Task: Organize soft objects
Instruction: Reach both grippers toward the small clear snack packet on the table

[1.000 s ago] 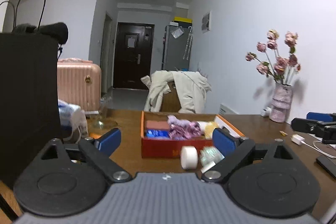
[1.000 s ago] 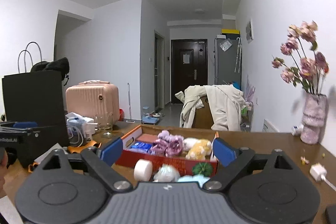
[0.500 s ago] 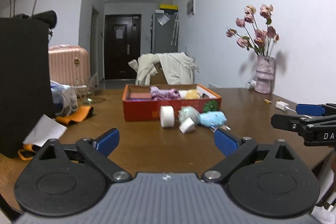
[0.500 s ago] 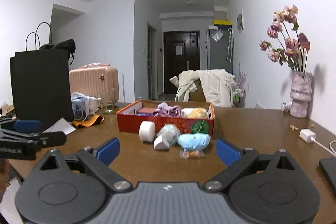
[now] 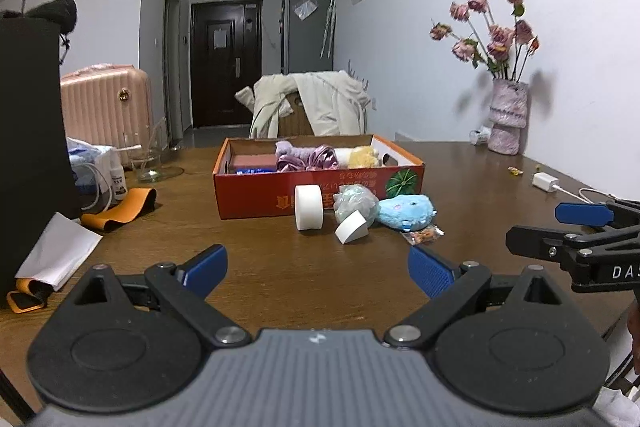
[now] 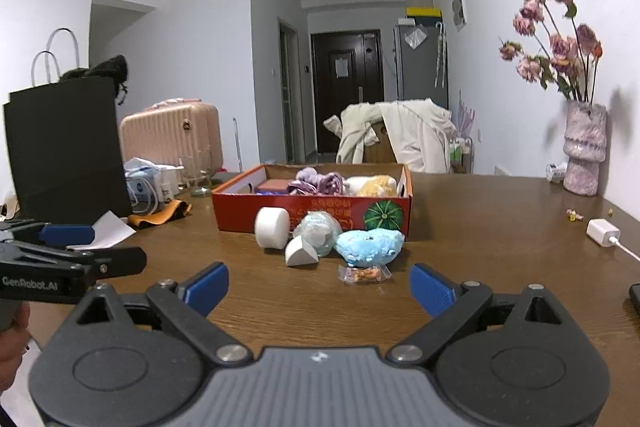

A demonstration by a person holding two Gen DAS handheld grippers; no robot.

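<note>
- Two grippers were mine: my left gripper [image 5: 318,269] and my right gripper [image 6: 319,285] both stood spread wide with nothing between the blue pads, held low over the wooden table [image 6: 480,227].
- Ahead of both, at about 12 o'clock, lay the loose cluster, just in front of the red cardboard box [image 6: 312,213]: a white foam roll [image 6: 272,233], a plastic-wrapped greenish ball [image 6: 318,233], a white wedge-shaped sponge [image 6: 300,253], a blue plush toy [image 6: 370,247] and a small snack packet [image 6: 363,274].
- From my right gripper the blue plush toy sat at roughly 12 to 1 o'clock, with the packet nearest of all, just short of the plush.
- From my left gripper the same plush [image 5: 406,211] fell further off, toward 1 o'clock, while the white foam roll [image 5: 309,207] lay dead ahead at 12.
- Its long axis ran across my line of reach, left to right, so I judged the right gripper the nearer one and well placed to close across the plush's short width.
- Beyond it the box, at 12 o'clock, already held a purple fabric bundle [image 6: 316,179] and a yellow plush [image 6: 376,183], with room at the left end as far as I could tell.
</note>
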